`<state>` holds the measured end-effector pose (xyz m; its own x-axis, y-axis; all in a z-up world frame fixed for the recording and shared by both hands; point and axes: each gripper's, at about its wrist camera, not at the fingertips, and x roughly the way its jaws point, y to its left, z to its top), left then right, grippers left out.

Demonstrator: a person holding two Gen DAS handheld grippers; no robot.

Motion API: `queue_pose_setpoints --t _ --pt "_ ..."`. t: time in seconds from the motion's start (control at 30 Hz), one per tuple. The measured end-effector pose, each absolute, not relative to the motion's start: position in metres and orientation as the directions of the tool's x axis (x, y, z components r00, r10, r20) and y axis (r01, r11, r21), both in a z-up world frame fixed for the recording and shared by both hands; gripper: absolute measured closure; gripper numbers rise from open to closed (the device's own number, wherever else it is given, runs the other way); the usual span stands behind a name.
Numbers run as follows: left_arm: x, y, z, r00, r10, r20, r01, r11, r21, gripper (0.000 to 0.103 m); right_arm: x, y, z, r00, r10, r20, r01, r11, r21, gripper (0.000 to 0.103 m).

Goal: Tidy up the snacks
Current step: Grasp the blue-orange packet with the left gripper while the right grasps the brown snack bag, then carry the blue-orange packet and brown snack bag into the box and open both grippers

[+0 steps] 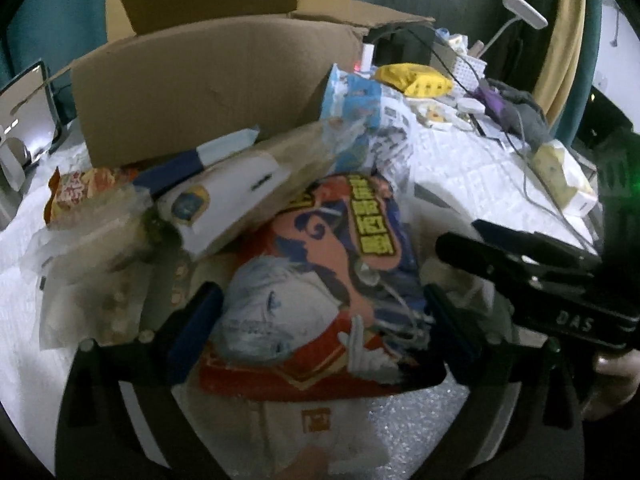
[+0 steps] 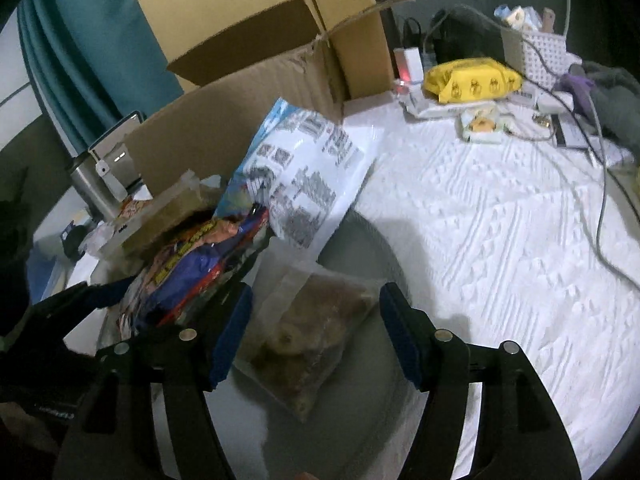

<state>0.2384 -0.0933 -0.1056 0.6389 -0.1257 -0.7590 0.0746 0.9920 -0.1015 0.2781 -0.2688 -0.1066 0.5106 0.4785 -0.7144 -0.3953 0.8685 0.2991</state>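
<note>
Two open hand-held grippers poised over a heap of soft snack bags on the bench.

Nearest, the left hand-held gripper stands spread wide around a red-and-blue printed snack bag, pads not pressing; the right hand-held gripper is parted over a clear pouch of brown snacks. Both packs look light, crinkly, slippery and crushable, best pinched at a sealed edge. Beyond, a white-and-blue bag leans against the cardboard box.
</note>
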Motion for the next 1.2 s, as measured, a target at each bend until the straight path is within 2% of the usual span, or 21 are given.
queue_pose_setpoints --t 0.2,0.23,0.3,0.43,0.53,0.63,0.7,0.83,0.9,1.0,1.2 --pt "0.242 -0.093 -0.105 0.637 -0.144 -0.757 0.081 0.989 -0.120 0.004 0.271 -0.268 -0.107 0.489 0.499 -0.715 -0.421 0.853 0.307 0.036" --pt "0.241 -0.093 -0.105 0.636 -0.148 -0.757 0.086 0.989 -0.121 0.005 0.270 -0.267 -0.107 0.485 0.506 -0.713 -0.426 0.849 0.313 0.039" --pt "0.239 -0.096 -0.104 0.636 -0.156 -0.756 0.107 0.988 -0.114 0.007 0.268 -0.264 -0.106 0.476 0.518 -0.711 -0.443 0.839 0.316 0.055" --pt "0.235 -0.102 -0.101 0.631 -0.186 -0.753 0.142 0.982 -0.124 0.013 0.263 -0.265 -0.104 0.485 0.513 -0.708 -0.447 0.841 0.304 0.058" --pt "0.233 -0.105 -0.098 0.626 -0.213 -0.750 0.161 0.977 -0.142 0.015 0.261 -0.270 -0.100 0.491 0.513 -0.704 -0.443 0.843 0.306 0.064" --pt "0.229 -0.110 -0.094 0.633 -0.229 -0.739 0.175 0.973 -0.152 0.020 0.258 -0.277 -0.095 0.506 0.501 -0.702 -0.434 0.851 0.295 0.064" --pt "0.227 -0.111 -0.090 0.634 -0.242 -0.734 0.185 0.970 -0.160 0.037 0.256 -0.282 -0.091 0.517 0.494 -0.699 -0.427 0.857 0.290 0.065" --pt "0.224 -0.118 -0.083 0.644 -0.257 -0.721 0.203 0.966 -0.163 0.042 0.251 -0.294 -0.081 0.544 0.482 -0.687 -0.415 0.866 0.279 0.065" --pt "0.224 -0.120 -0.081 0.639 -0.274 -0.719 0.213 0.961 -0.176 0.049 0.249 -0.298 -0.076 0.554 0.477 -0.683 -0.413 0.869 0.272 0.065" --pt "0.222 -0.123 -0.077 0.641 -0.287 -0.712 0.227 0.957 -0.182 0.053 0.246 -0.301 -0.071 0.566 0.471 -0.676 -0.410 0.873 0.265 0.065" --pt "0.216 -0.123 -0.061 0.668 -0.306 -0.678 0.247 0.951 -0.185 0.054 0.241 -0.305 -0.056 0.592 0.470 -0.654 -0.411 0.875 0.257 0.065"
